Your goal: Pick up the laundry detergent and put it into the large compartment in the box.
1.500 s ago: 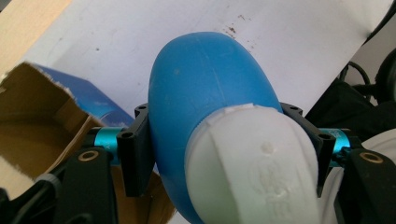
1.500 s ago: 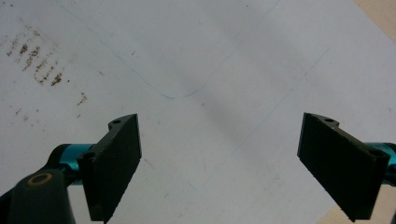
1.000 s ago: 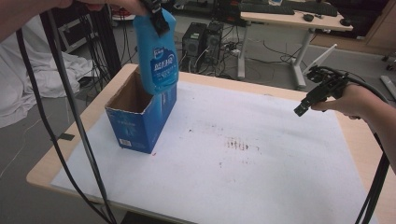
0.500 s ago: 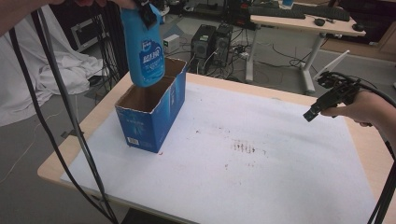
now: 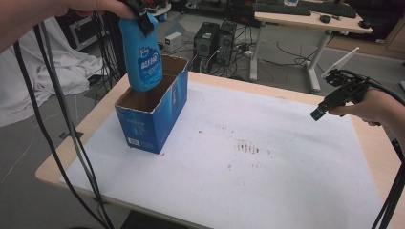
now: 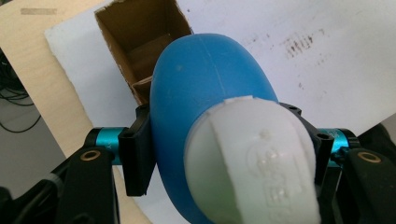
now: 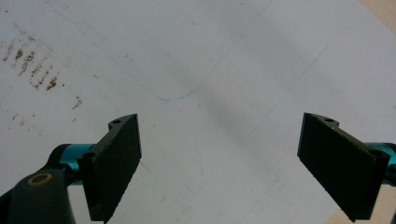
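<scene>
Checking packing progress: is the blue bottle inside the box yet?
Partly: the blue bottle, held by the left gripper, has its base just below the box rim.

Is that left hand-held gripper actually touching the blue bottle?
Touching. In the left gripper view, the left hand-held gripper has both black jaws pressed flat against the sides of the blue bottle, with no gap showing.

Even, diffuse room light, no glare; the blue bottle (image 6: 205,93) and white cap (image 6: 252,158) clamped between the left gripper's (image 6: 229,144) jaws are soft-focused, and faint shadows cross the white sheet (image 7: 210,70) beyond the right gripper's (image 7: 219,163) jaws.
</scene>
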A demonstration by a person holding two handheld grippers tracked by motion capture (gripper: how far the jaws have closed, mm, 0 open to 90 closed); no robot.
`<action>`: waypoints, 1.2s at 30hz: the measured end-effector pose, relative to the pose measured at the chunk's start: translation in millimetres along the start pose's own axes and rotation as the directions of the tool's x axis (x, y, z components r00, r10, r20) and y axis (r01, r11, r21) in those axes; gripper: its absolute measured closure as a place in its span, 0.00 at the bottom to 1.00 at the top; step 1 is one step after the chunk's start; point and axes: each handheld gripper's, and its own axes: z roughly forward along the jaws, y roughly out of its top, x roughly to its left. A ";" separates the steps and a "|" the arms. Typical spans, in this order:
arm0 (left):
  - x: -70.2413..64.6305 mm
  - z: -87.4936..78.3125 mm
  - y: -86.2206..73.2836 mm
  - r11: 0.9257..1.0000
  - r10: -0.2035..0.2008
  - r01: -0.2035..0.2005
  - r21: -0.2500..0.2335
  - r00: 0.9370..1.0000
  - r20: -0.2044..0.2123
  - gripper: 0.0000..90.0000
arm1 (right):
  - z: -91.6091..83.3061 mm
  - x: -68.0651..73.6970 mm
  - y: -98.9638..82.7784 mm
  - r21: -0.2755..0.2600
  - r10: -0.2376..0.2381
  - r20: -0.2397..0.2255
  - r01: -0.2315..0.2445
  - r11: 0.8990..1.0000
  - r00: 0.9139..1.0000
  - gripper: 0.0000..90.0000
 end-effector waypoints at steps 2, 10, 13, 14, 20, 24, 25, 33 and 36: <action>-0.7 7.0 0.0 1.000 0.018 -0.018 0.010 1.000 0.003 0.40 | 0.3 -0.3 -0.4 -0.002 -0.001 0.000 0.001 1.000 1.000 0.14; -0.1 39.0 -3.8 0.993 0.091 -0.091 0.069 0.996 0.007 0.40 | -0.9 -1.8 -2.0 -0.005 -0.001 0.002 0.001 1.000 1.000 0.14; 1.7 49.9 -6.7 0.990 0.108 -0.109 0.088 0.994 0.008 0.40 | -0.9 -2.2 -2.7 -0.004 -0.002 0.001 0.002 1.000 1.000 0.14; 2.5 53.3 -7.7 0.990 0.111 -0.111 0.091 0.994 0.010 0.40 | -0.9 -2.4 -3.0 -0.004 -0.002 0.002 0.002 1.000 1.000 0.14; 4.3 73.5 -14.9 0.983 0.143 -0.145 0.110 0.989 0.023 0.40 | -2.0 -3.5 -4.2 -0.005 0.005 0.005 -0.005 1.000 1.000 0.14; 3.6 89.2 -20.8 0.978 0.161 -0.164 0.127 0.986 0.030 0.40 | -1.9 -3.5 -4.5 -0.003 0.008 0.005 -0.008 1.000 1.000 0.14; 3.7 92.8 -21.9 0.974 0.176 -0.179 0.138 0.984 0.033 0.40 | -1.9 -3.4 -4.5 -0.003 0.007 0.006 -0.007 1.000 1.000 0.14; 4.7 118.3 -31.6 0.959 0.227 -0.229 0.169 0.973 0.034 0.40 | -2.0 -2.7 -4.1 -0.005 0.003 0.005 -0.003 1.000 1.000 0.14; 7.7 126.9 -36.4 0.958 0.225 -0.228 0.172 0.974 0.035 0.40 | -2.0 -2.6 -4.3 -0.006 0.002 0.005 -0.002 1.000 1.000 0.14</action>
